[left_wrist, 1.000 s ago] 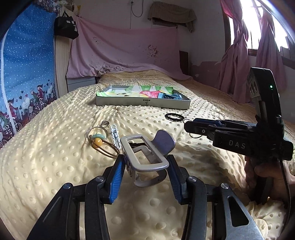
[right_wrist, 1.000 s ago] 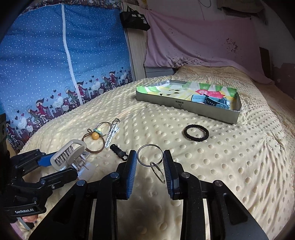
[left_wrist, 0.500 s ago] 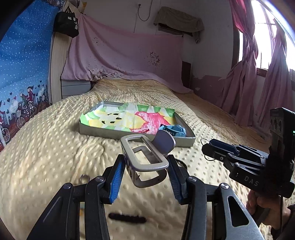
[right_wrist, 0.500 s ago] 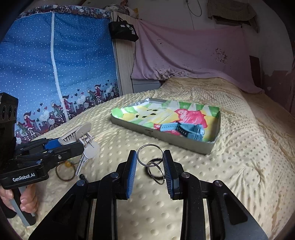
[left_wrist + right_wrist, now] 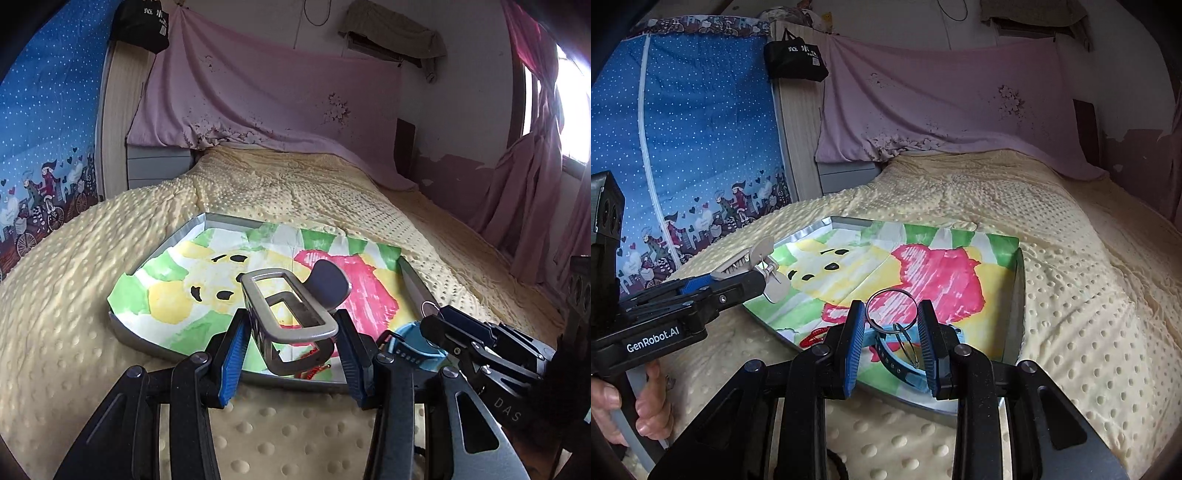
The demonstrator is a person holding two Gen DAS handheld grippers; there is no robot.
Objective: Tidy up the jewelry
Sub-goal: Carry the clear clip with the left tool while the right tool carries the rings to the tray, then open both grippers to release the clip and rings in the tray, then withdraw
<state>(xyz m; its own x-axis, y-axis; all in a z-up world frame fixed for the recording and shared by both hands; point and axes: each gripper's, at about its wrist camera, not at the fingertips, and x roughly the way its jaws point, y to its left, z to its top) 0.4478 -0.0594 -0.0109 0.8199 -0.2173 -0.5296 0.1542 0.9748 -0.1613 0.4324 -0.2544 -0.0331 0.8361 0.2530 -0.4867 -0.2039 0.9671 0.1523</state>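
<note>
My left gripper [image 5: 291,343] is shut on a grey-beige hair claw clip [image 5: 303,331], held just above the near edge of a grey metal tray [image 5: 218,218] lined with colourful paper. From the right wrist view the left gripper [image 5: 746,275] and the clip [image 5: 746,258] hang over the tray's [image 5: 1015,314] left corner. My right gripper [image 5: 892,325] is shut on a metal key ring [image 5: 891,290], and a smaller ring [image 5: 905,345] dangles from it over the tray's near part. A blue watch [image 5: 897,365] and a red string [image 5: 812,338] lie in the tray.
The tray sits on a yellow dotted blanket [image 5: 92,295] covering the bed. A pink sheet [image 5: 942,110] hangs at the head. A blue printed fabric wardrobe [image 5: 683,129] stands left, with a black bag [image 5: 796,61] above. Pink curtains [image 5: 535,166] hang right. A person's hand [image 5: 646,406] grips the left handle.
Both grippers have travelled forward across the bed to the tray with the clip and rings still in them. The loose items on the blanket have dropped out of view.
</note>
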